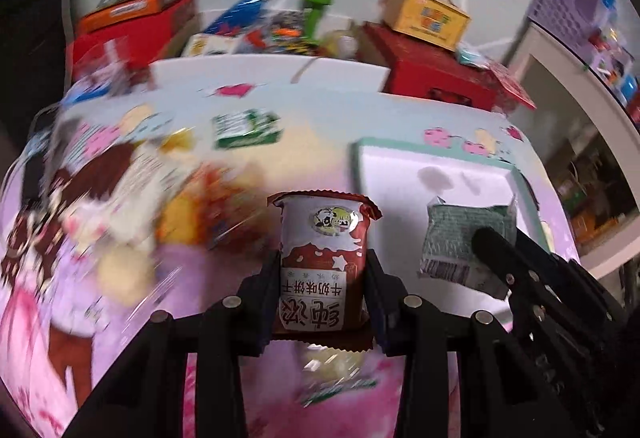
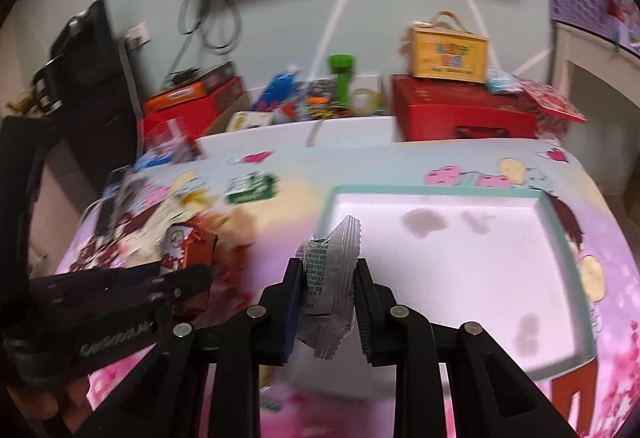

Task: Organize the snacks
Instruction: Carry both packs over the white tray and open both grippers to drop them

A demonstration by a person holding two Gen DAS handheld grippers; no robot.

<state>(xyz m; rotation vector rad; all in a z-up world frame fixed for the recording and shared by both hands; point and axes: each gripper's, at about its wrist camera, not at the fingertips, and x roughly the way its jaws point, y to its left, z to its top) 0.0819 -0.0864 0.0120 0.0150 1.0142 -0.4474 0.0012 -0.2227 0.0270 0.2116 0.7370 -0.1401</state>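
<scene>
The white tray (image 2: 552, 222) on the cartoon-print tabletop (image 2: 608, 278) looks empty, so sorting seems barely begun: a blurred heap of snacks (image 1: 120, 198) and a green packet (image 1: 245, 129) remain outside it. The left gripper (image 1: 322, 290) fingers pinch a red-and-white biscuit packet (image 1: 324, 238) reading "牛奶味饼干". The right gripper (image 2: 327, 298) fingers pinch a silver sachet (image 2: 330, 278), both above the tabletop; its print is illegible.
</scene>
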